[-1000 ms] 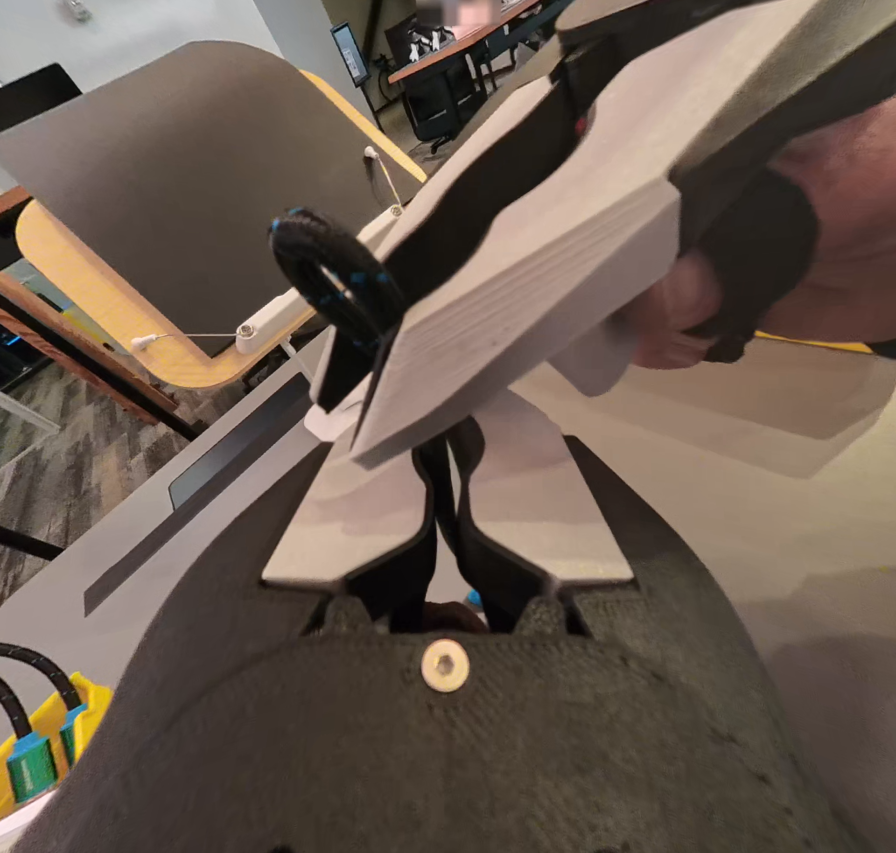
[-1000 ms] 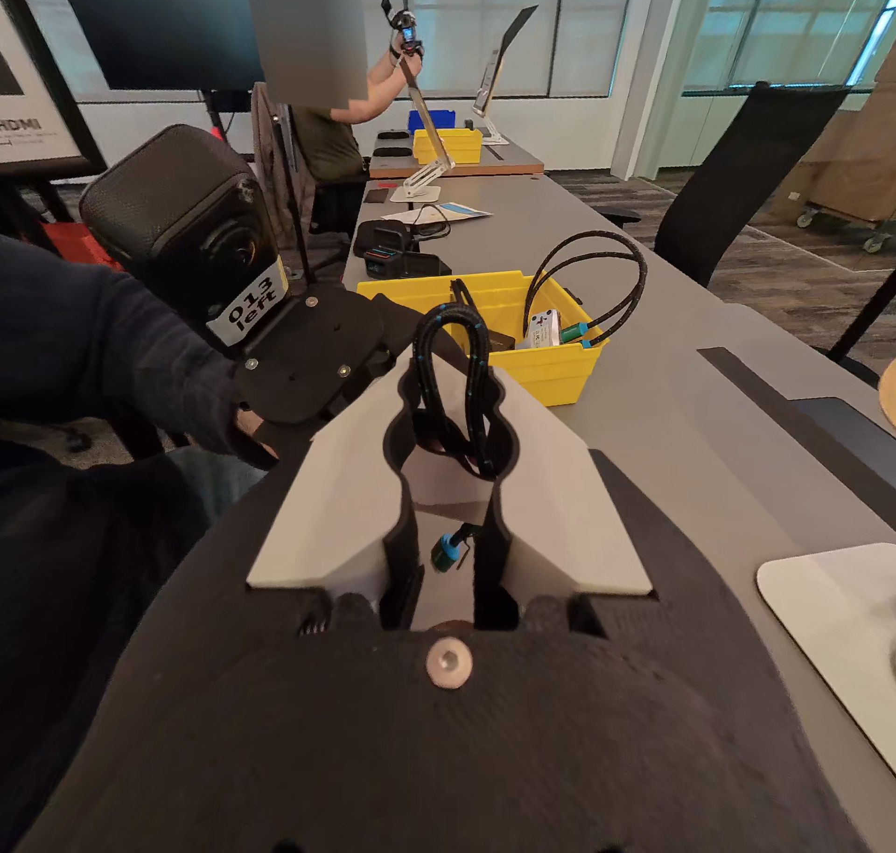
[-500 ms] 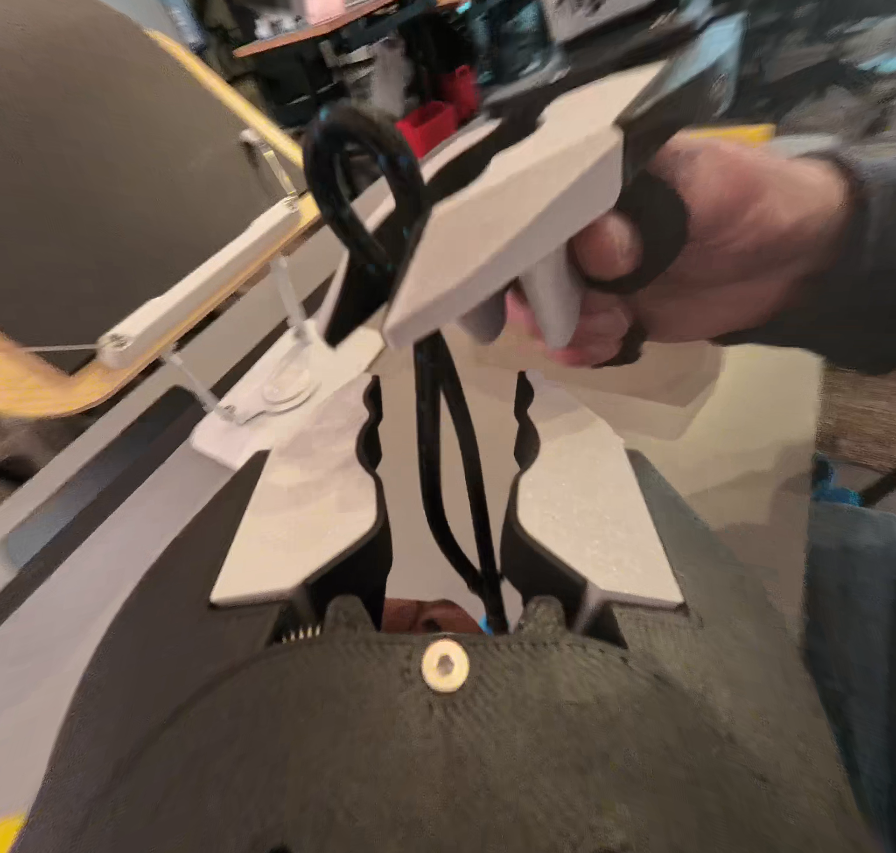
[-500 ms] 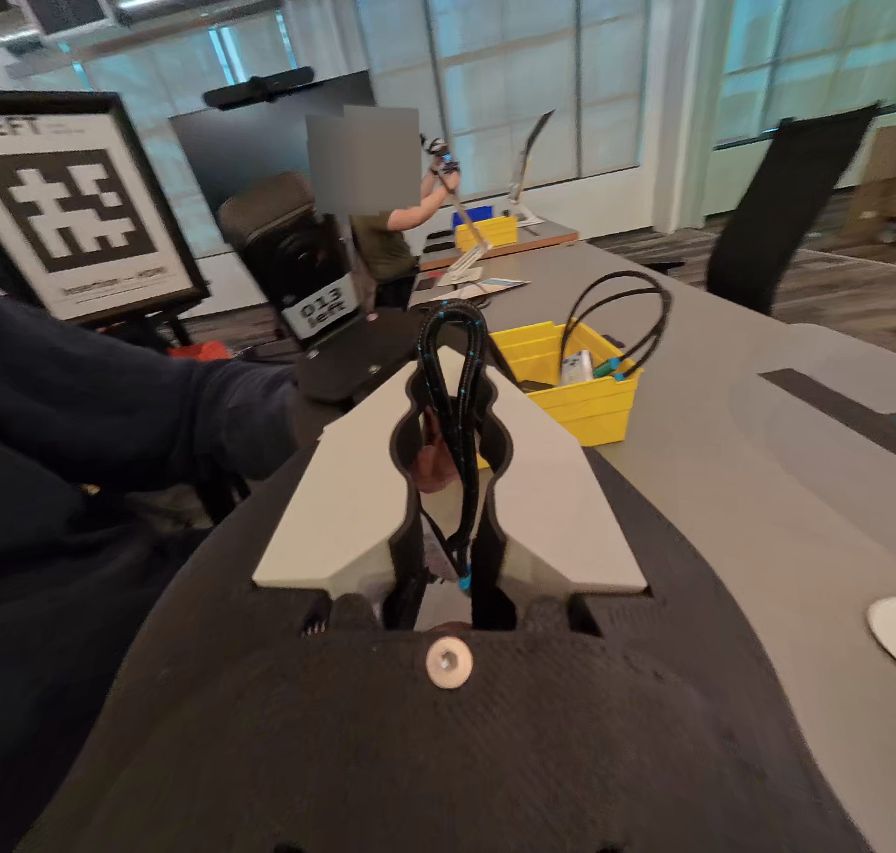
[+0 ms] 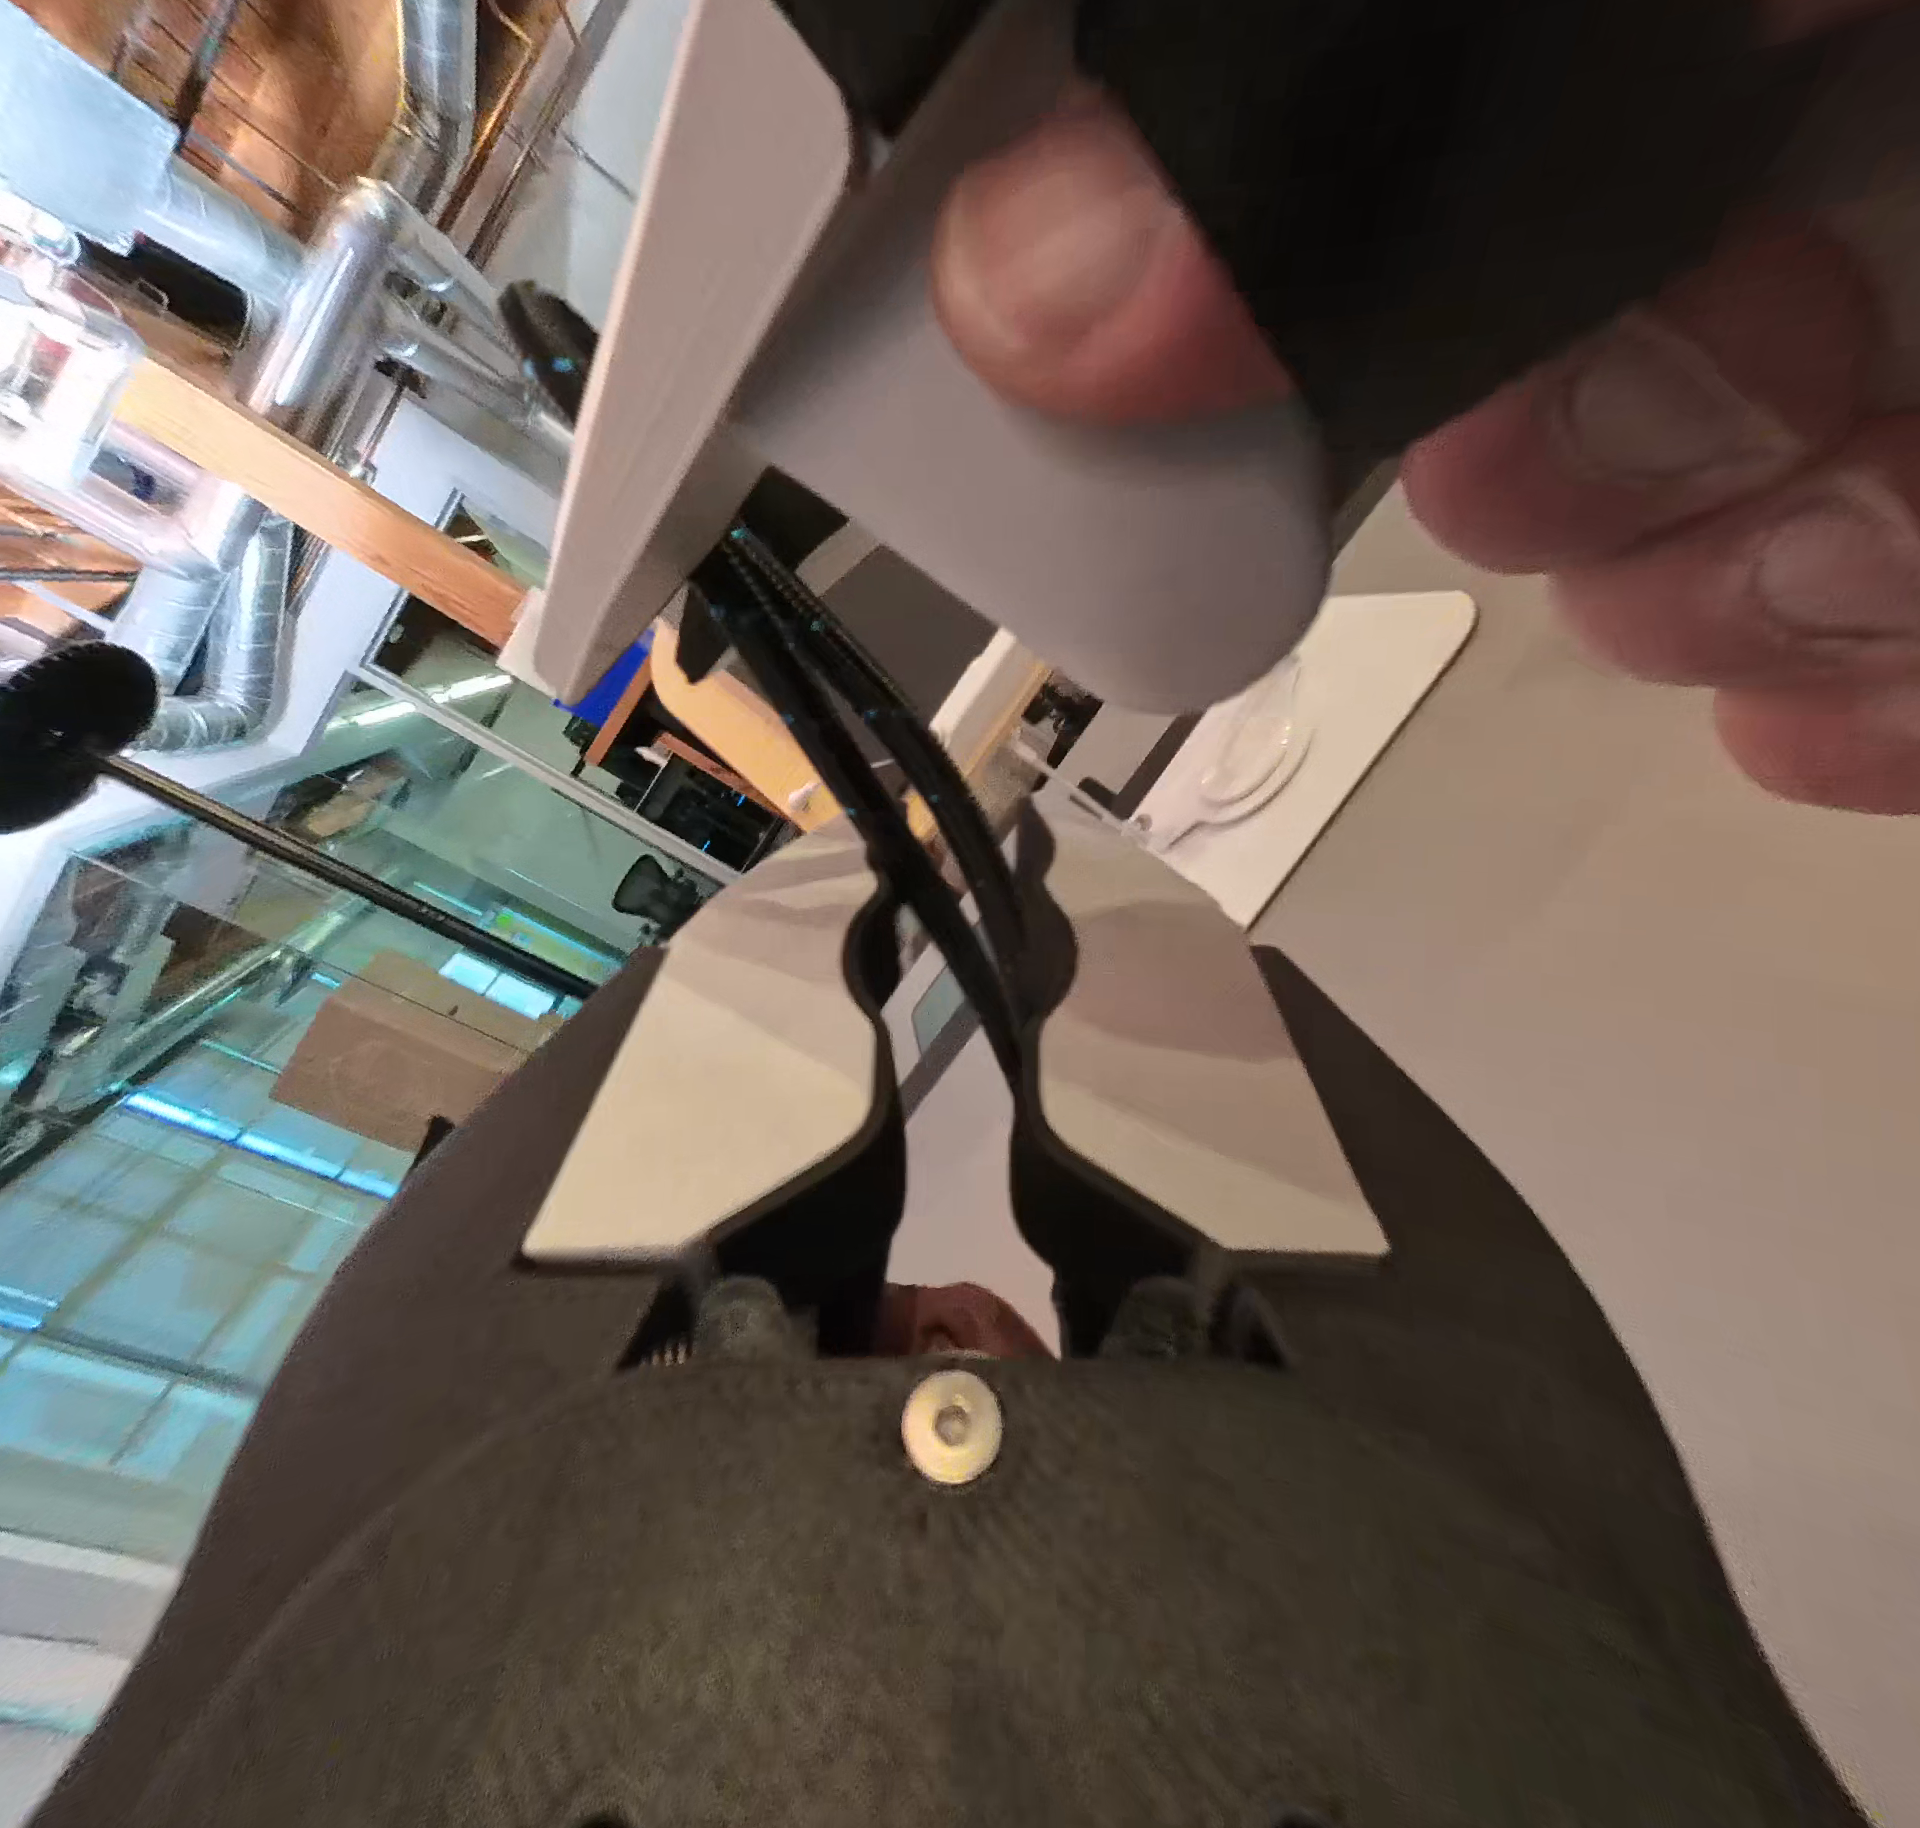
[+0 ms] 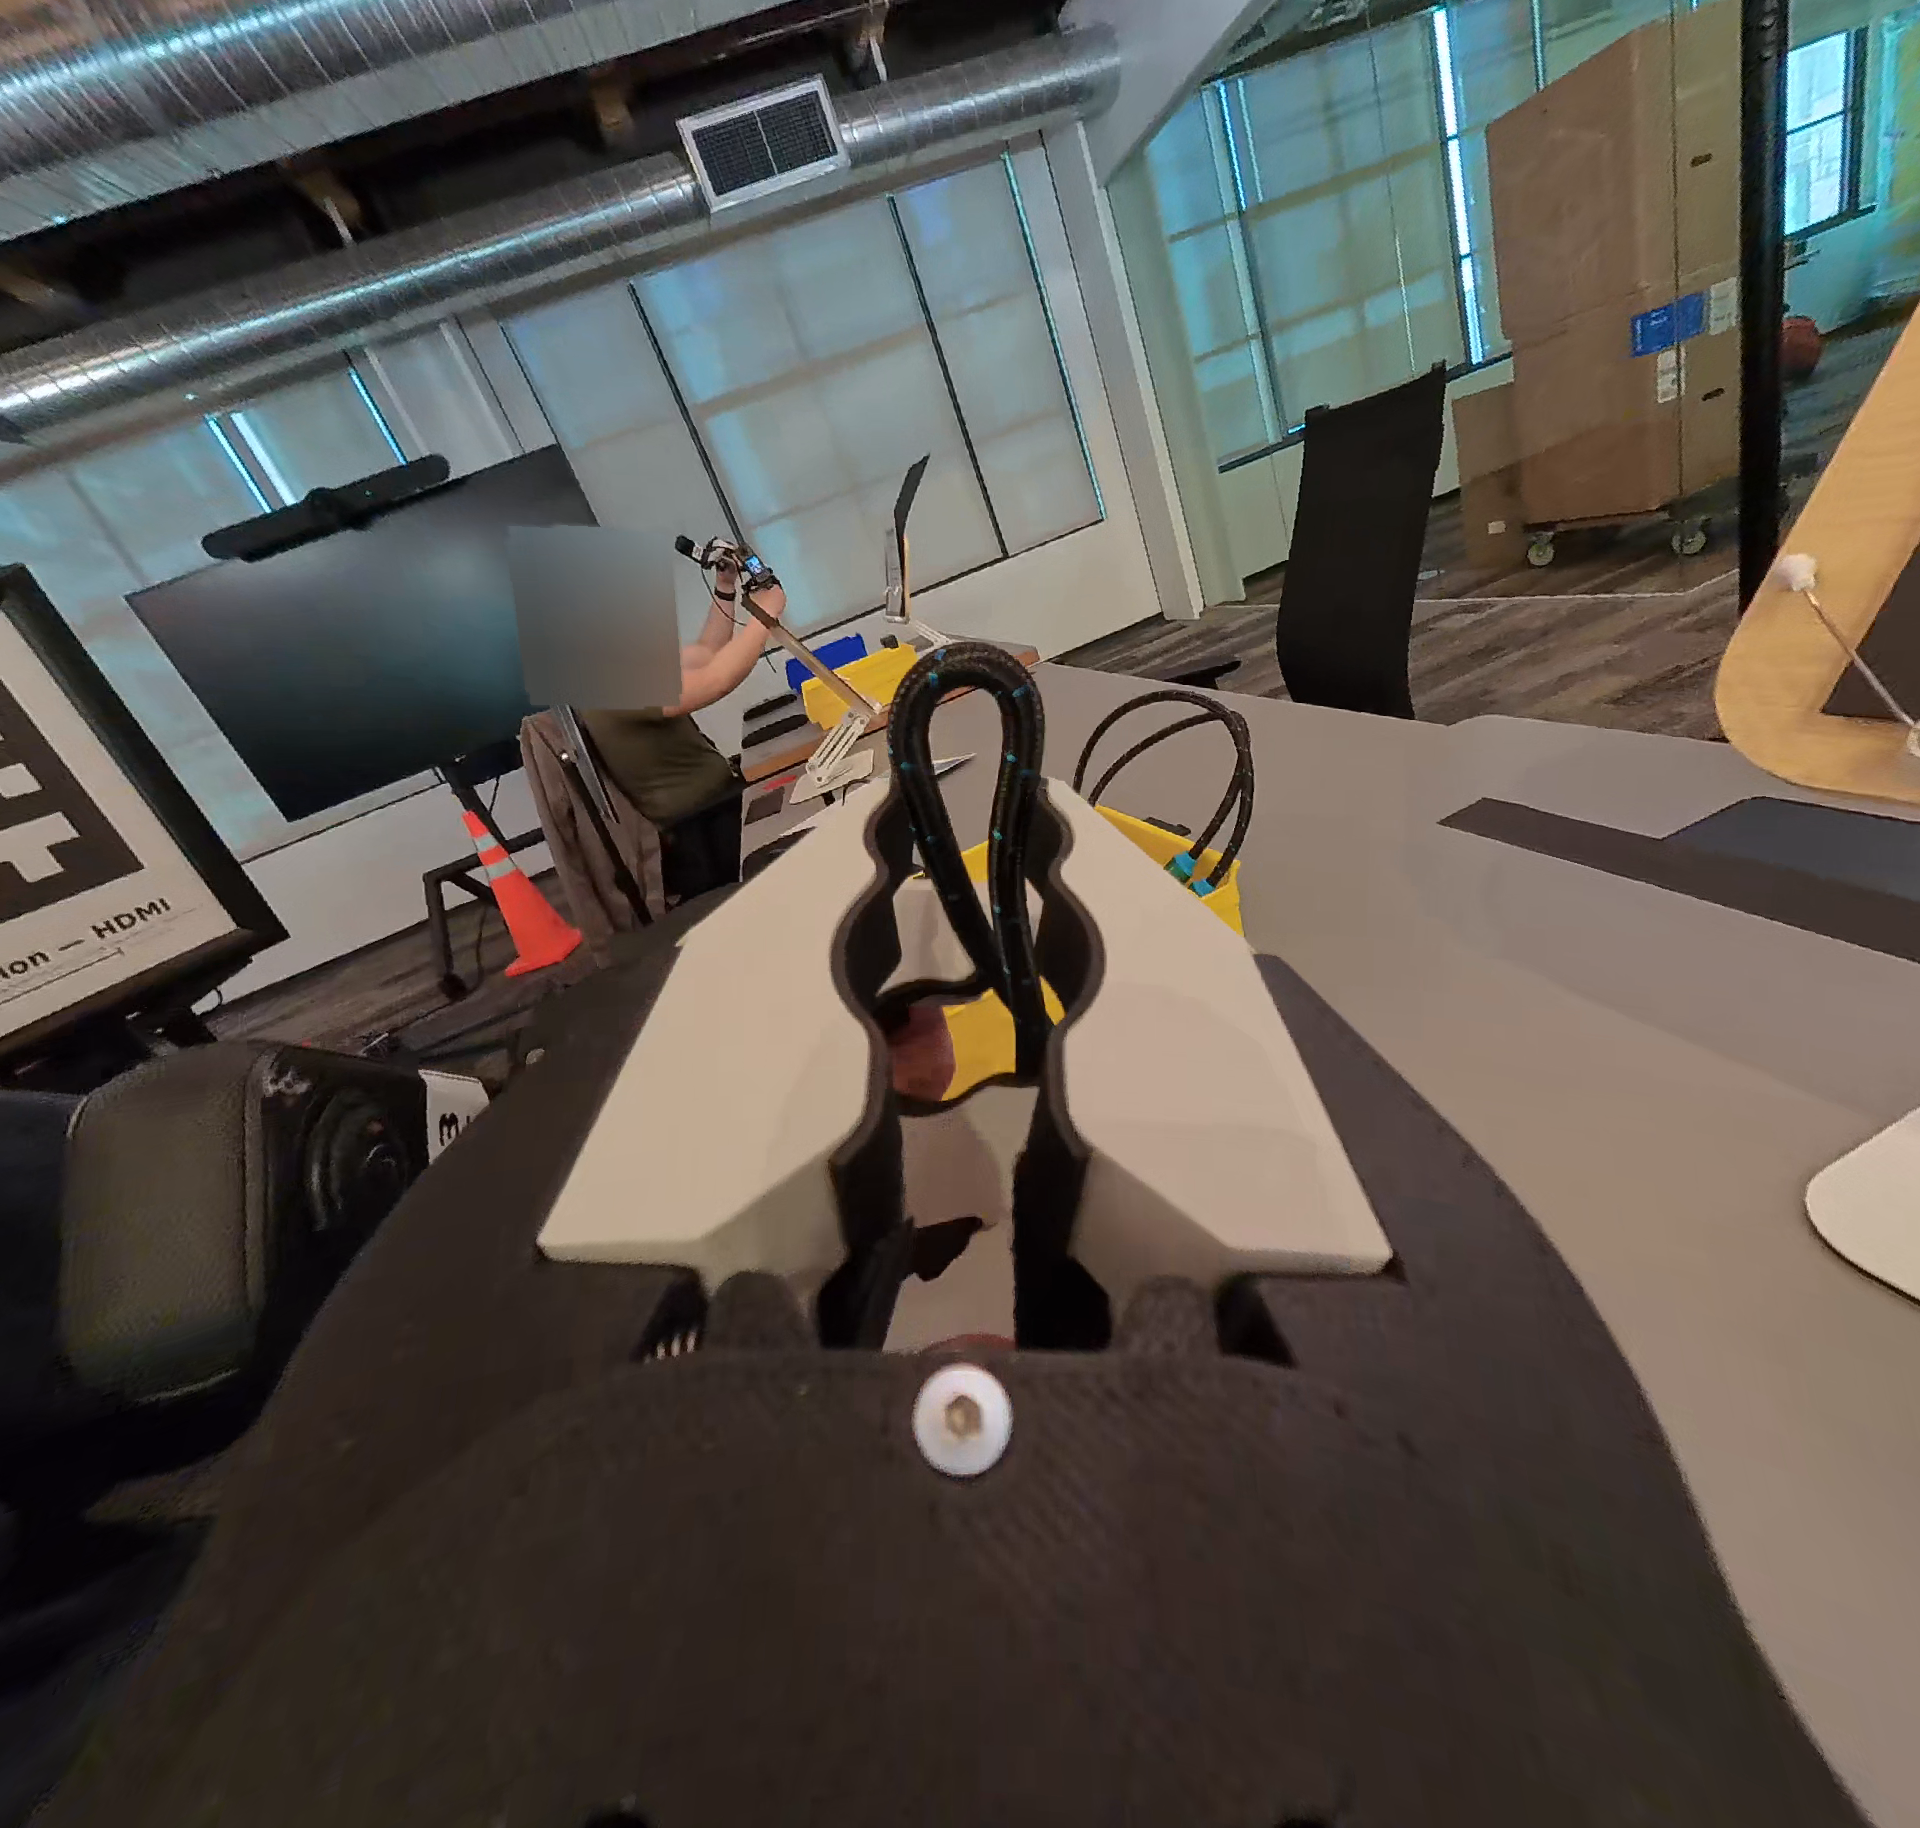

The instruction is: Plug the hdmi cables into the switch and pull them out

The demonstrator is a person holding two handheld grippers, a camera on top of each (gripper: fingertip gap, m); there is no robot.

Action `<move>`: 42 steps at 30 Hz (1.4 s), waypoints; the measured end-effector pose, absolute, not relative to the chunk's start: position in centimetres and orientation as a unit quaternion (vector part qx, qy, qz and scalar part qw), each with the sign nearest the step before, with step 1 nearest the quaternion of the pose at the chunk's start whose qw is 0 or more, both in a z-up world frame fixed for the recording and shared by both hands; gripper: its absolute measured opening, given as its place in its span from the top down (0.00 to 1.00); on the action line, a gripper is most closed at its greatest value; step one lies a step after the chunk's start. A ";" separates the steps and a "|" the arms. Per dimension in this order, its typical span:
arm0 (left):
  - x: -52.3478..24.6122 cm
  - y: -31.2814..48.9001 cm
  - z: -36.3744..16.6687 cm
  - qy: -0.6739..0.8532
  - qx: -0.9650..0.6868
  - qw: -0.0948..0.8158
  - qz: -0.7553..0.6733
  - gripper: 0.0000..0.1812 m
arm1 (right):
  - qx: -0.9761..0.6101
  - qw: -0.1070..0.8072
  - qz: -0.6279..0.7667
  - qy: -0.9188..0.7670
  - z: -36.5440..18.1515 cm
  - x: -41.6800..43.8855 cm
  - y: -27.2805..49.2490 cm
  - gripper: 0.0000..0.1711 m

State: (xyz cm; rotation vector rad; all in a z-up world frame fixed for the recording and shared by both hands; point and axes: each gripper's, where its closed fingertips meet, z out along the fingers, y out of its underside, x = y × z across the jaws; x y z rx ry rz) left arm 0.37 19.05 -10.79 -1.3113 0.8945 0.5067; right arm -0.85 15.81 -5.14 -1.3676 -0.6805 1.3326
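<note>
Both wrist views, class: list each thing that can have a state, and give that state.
Right gripper: shut on the black braided cable, folded in a loop above the fingers.
Left gripper: open, cable strands running between its fingers.
Yellow bin: on the grey table, holding more looped cables.
Switch: not in view.

Ahead of the right gripper a yellow bin [image 6: 1221,869] sits on the grey table [image 6: 1507,999]. Beyond it, at another table, a seated person [image 6: 665,739] raises an arm. To the left stand a dark screen [image 6: 343,635], an orange cone [image 6: 520,895] on the floor and a framed sign [image 6: 73,843]. Off to the right are a black chair [image 6: 1356,573] and stacked cardboard boxes [image 6: 1600,303]. A white mat [image 5: 1340,698] lies on the table ahead of the left gripper.
</note>
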 end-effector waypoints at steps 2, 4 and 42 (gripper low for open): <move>0.3 18.9 -10.7 0.401 -0.583 0.673 0.213 0.93 | -0.572 0.530 0.556 -0.288 -5.1 -0.9 15.7 0.88; 0.0 19.0 -10.6 0.408 -0.589 0.670 0.193 0.95 | -0.569 0.521 0.564 -0.294 -5.1 -0.7 15.6 0.88; 3.6 2.1 -11.6 0.568 -0.436 0.321 -0.620 0.96 | -0.329 0.339 0.657 -0.588 -7.2 -1.0 3.0 0.94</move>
